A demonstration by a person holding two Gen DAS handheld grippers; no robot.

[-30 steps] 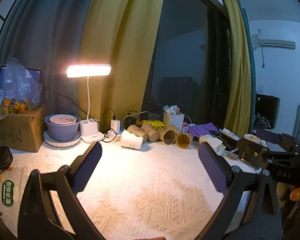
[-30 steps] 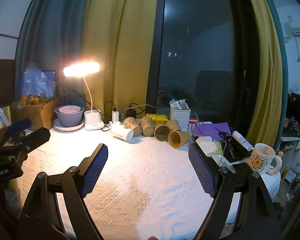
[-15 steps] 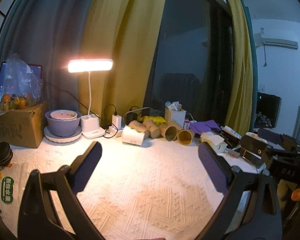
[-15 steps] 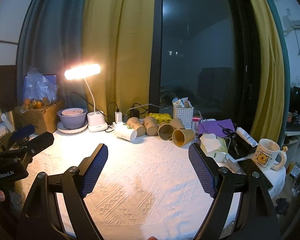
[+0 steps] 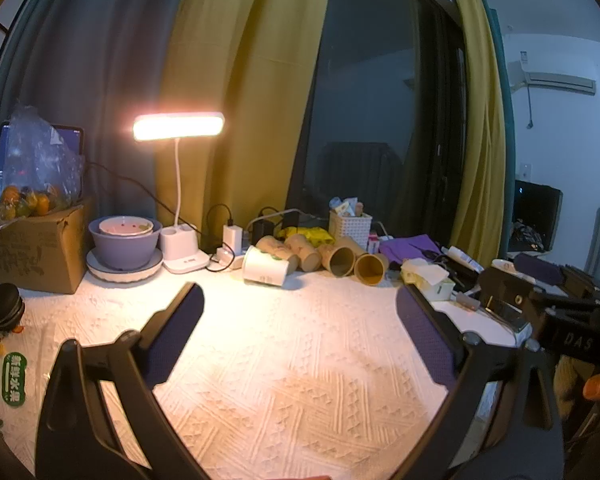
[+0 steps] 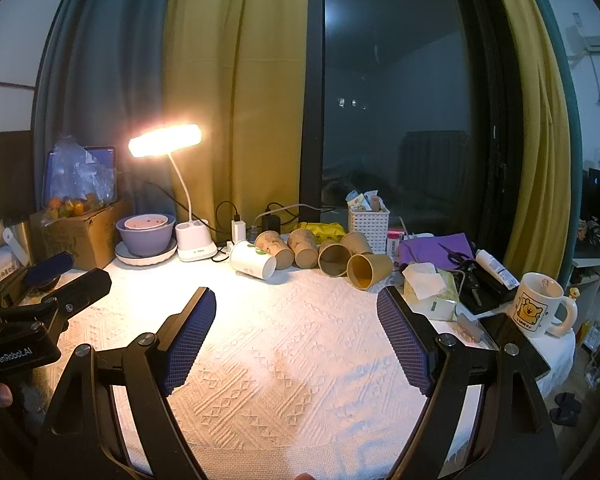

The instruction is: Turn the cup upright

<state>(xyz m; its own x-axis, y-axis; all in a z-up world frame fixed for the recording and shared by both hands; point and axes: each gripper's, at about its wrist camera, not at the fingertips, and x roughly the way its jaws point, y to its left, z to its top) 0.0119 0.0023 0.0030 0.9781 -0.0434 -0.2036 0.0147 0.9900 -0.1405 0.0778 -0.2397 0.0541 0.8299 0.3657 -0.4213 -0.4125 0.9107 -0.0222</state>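
Several paper cups lie on their sides in a row at the back of the white tablecloth: a white cup at the left, brown cups beside it, and a brown cup at the right with its mouth facing me. My left gripper is open and empty above the cloth, well short of the cups. My right gripper is also open and empty, equally short of them. The left gripper shows at the left edge of the right wrist view.
A lit desk lamp, purple bowls and a cardboard box stand at the back left. A white basket, purple cloth, tissue pack, scissors and a yellow-bear mug crowd the right edge.
Both grippers have tilted slightly down, so the cups and table sit a little lower in view. Both stay open.
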